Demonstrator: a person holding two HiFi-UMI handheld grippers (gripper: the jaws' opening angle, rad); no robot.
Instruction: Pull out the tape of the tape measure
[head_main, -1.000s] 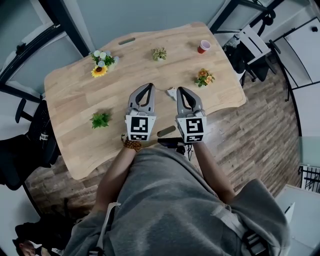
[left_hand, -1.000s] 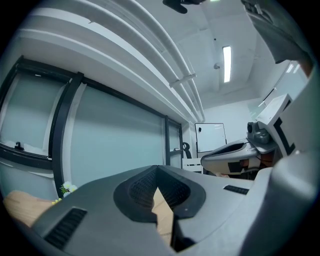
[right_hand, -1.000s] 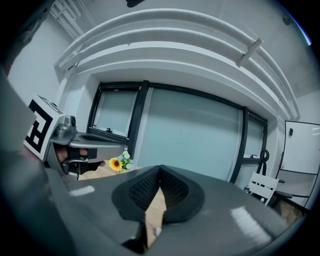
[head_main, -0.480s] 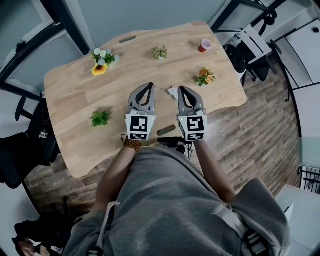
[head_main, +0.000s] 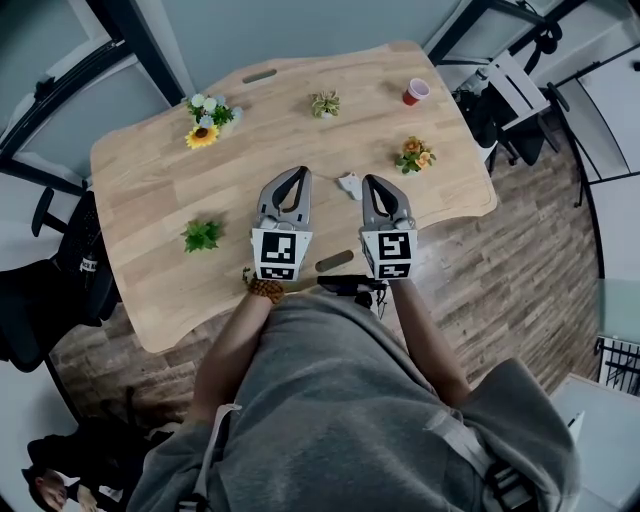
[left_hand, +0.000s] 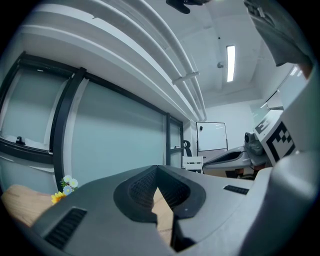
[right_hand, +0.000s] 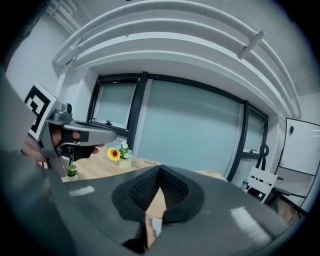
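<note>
**Both grippers closed and empty; tape measure lying on the surface**

Left gripper: held over the wooden surface on the person's side, pointing away from the body. Its fingers meet at the tips with nothing between them. The left gripper view agrees: the tips touch, and only bare wood shows through the gap behind them.

Right gripper: alongside the left one, apart from it, and pointing the same way. Its fingers are closed tip to tip and hold nothing. In the right gripper view, the gap behind the tips shows wood and a pale patch that cannot be identified.

Tape measure: a small pale item lying on the surface between the 2 sets of fingertips. It is just beside the right gripper's tip and well clear of the left. Whether the right gripper touches it cannot be judged from above. The item is too small to show whether any tape is drawn out.

Other items on the surface:
- The sunflower pot stands at the far left.
- A small plant stands at the far middle.
- The red cup stands near the far right corner.
- The orange flowers stand to the right.
- A green plant stands left of the left gripper.
- A dark oblong slot lies in the wood between the 2 grippers, near the person's edge.

A beaded band is on the left wrist.
</note>
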